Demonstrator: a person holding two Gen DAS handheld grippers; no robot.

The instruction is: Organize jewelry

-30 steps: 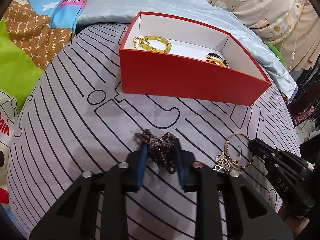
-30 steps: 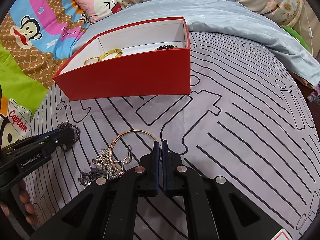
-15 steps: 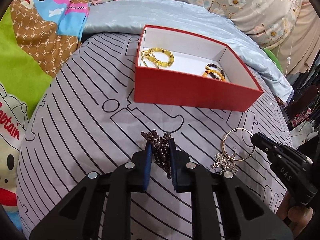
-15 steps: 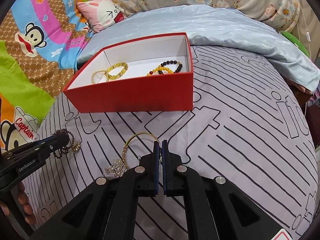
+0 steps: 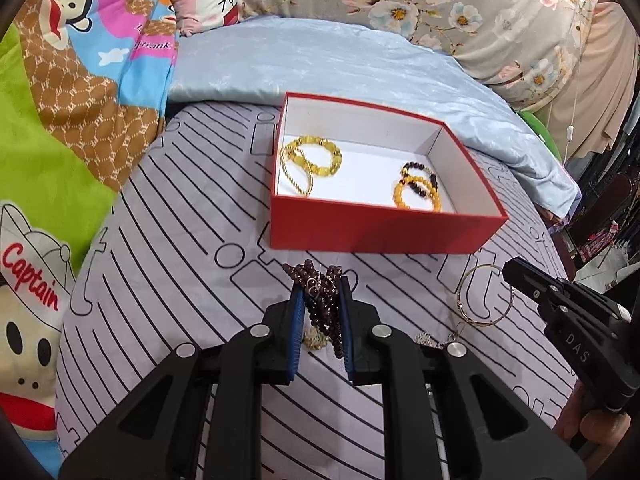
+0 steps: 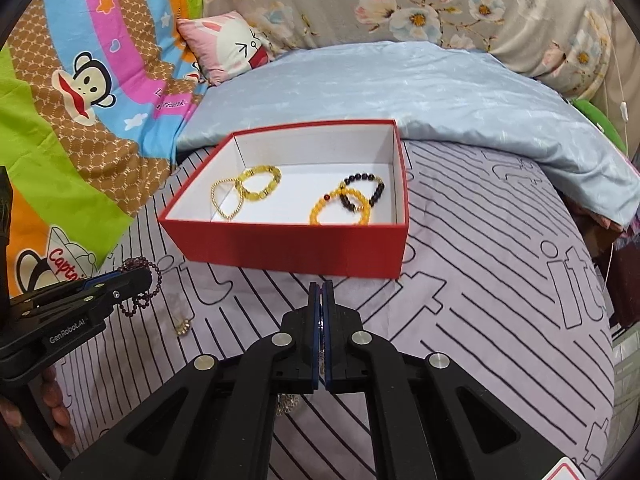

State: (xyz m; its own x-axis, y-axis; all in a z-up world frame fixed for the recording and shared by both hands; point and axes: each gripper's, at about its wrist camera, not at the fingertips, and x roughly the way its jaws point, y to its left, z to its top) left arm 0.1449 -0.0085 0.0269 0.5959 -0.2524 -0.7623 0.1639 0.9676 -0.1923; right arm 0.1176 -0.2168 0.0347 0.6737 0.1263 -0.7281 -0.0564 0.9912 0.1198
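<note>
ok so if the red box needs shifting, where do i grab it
Pinch the near wall of the red box at its rim, from above, one finger inside and one outside: the top is open and the walls are thin and upright. Aim mid-wall, at the gap between the yellow bracelets and the orange and dark ones.

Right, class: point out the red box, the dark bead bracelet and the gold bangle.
red box (image 5: 376, 226): left wrist view, front wall.
dark bead bracelet (image 5: 320, 298): left wrist view, beads between the pads.
gold bangle (image 5: 463, 310): left wrist view, left rim.
</note>
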